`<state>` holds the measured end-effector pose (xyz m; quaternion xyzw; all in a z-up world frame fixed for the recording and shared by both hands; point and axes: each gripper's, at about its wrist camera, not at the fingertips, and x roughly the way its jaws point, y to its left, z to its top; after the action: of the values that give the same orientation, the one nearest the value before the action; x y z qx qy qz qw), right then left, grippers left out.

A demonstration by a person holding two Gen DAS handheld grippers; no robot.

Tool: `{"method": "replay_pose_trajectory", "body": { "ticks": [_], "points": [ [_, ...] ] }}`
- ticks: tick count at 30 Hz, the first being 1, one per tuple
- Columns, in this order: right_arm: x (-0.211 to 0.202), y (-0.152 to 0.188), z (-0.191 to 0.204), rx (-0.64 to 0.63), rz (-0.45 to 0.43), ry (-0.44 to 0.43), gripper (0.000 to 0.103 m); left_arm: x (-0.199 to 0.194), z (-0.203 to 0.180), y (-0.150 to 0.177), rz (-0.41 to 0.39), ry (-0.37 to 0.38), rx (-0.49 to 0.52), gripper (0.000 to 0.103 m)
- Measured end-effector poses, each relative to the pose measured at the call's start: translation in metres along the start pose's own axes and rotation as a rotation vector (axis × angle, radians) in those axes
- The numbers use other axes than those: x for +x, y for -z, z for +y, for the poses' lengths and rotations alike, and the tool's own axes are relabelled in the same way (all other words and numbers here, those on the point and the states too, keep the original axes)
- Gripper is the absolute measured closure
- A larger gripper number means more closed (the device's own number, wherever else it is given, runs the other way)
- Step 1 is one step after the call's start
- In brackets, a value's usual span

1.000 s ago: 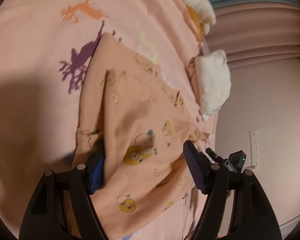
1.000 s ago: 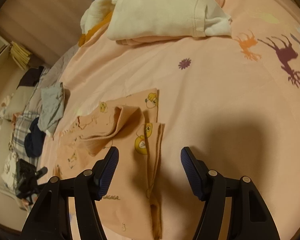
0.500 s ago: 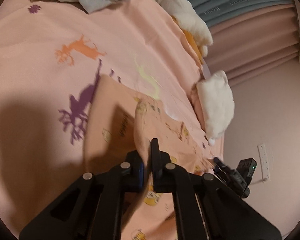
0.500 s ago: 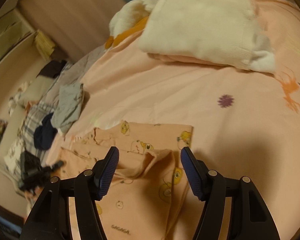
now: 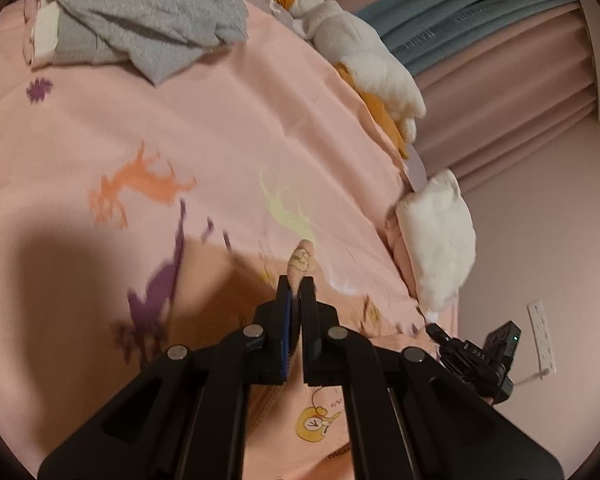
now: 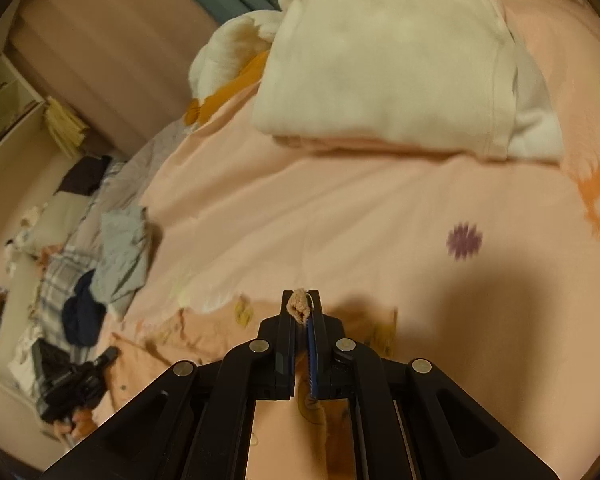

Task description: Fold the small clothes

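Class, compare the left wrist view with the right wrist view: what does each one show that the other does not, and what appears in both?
Only the left wrist view shows the wall socket strip and the purple deer print. Only the right wrist view shows the clothes pile beside the bed and the yellow papers. Both show the peach printed garment pinched by a shut gripper, left gripper and right gripper, on the pink bedsheet, plus the folded white garment.

blurred print on garment (image 5: 340,454), nothing legible

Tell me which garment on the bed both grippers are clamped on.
The peach cartoon-print garment: the left gripper and right gripper each pinch a fold of it. The cream garment and grey one lie untouched.
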<state>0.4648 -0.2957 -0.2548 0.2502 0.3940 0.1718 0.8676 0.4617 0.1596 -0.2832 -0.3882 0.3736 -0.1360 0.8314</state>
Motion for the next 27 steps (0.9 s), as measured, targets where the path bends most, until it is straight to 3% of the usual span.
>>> {"method": "replay_pose_trajectory", "body": {
  "ticks": [4, 7, 9, 11, 13, 16, 18, 20, 23, 25, 27],
  "points": [
    [0.018, -0.008, -0.007, 0.049, 0.032, 0.060, 0.097, 0.011, 0.009, -0.009, 0.009, -0.058, -0.006, 0.102],
    [0.034, -0.006, -0.012, 0.037, 0.092, 0.142, 0.097, 0.021, 0.008, -0.008, 0.000, -0.171, 0.047, 0.101],
    [0.037, -0.006, -0.011, 0.025, 0.099, 0.177, 0.096, 0.025, 0.013, -0.009, 0.006, -0.171, 0.034, 0.097],
    [0.028, -0.008, -0.013, 0.041, 0.093, 0.174, 0.085, 0.019, 0.023, -0.013, -0.017, -0.195, -0.036, 0.092],
    [0.014, -0.010, -0.014, 0.059, 0.119, 0.161, 0.046, 0.005, 0.028, -0.016, -0.062, -0.193, -0.066, 0.091],
    [-0.017, -0.001, -0.011, -0.017, 0.120, 0.101, 0.039, -0.020, 0.019, -0.017, -0.087, -0.255, 0.016, 0.084],
    [-0.042, 0.016, -0.010, -0.112, 0.141, 0.013, 0.039, -0.035, 0.009, -0.008, -0.081, -0.335, 0.103, 0.068],
    [-0.068, 0.043, -0.021, -0.145, 0.142, -0.018, 0.039, -0.050, 0.001, 0.012, -0.046, -0.280, 0.150, 0.059],
    [-0.078, 0.071, -0.039, -0.109, 0.195, -0.092, 0.039, -0.056, 0.007, 0.045, 0.055, -0.164, 0.101, 0.052],
    [-0.079, 0.086, -0.041, -0.114, 0.206, -0.141, 0.044, -0.054, 0.015, 0.064, 0.116, -0.133, 0.060, 0.052],
    [-0.078, 0.098, -0.034, -0.160, 0.216, -0.196, 0.045, -0.054, 0.019, 0.076, 0.133, -0.146, 0.058, 0.052]
  ]
}}
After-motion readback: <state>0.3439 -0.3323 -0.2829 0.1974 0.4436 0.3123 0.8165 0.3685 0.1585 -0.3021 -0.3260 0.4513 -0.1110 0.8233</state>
